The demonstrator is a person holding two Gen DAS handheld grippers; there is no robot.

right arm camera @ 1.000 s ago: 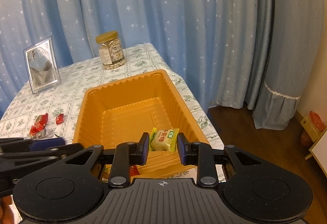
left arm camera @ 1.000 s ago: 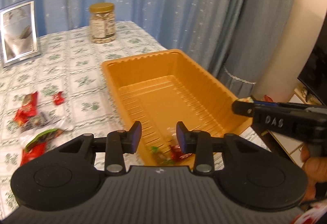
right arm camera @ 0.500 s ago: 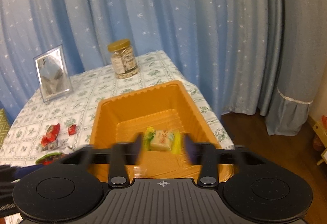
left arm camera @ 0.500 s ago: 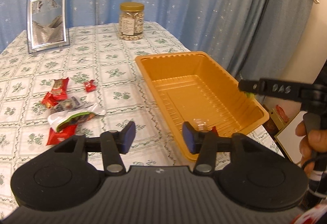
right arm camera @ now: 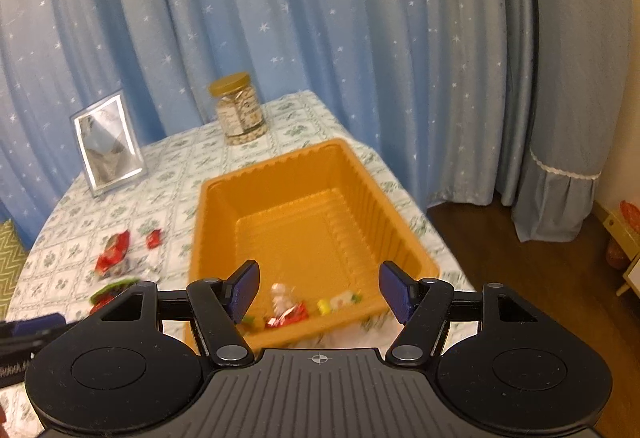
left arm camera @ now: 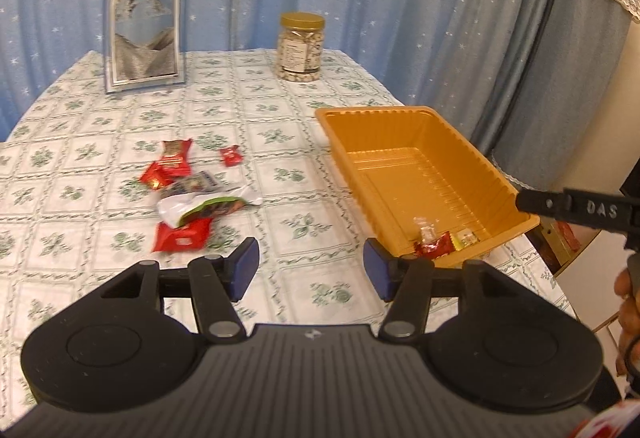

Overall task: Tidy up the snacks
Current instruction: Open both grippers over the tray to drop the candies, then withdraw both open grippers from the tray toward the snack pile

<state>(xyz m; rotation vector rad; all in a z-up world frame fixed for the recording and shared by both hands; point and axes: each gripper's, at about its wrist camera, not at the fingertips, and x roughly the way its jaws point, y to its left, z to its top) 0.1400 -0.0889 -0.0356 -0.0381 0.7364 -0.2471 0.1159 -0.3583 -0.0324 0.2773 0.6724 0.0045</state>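
The right gripper (right arm camera: 318, 288) has just opened wide and let go its yellow-green packet (right arm camera: 338, 301) — it now lies at the near end of the orange tray (right arm camera: 404, 238), beside a red candy (right arm camera: 286, 316). The left gripper (left arm camera: 310, 270) has also been opening, nothing between its jaws, and has swung away from the tray toward the loose snacks (left arm camera: 188, 194) on the counter (left arm camera: 280, 118) — likely the next pick.

Table (left arm camera: 280, 142) with floral cloth, orange tray (left arm camera: 404, 126), snack wrappers (left arm camera: 188, 198), jar (left arm camera: 300, 48), picture frame (left arm camera: 144, 38)
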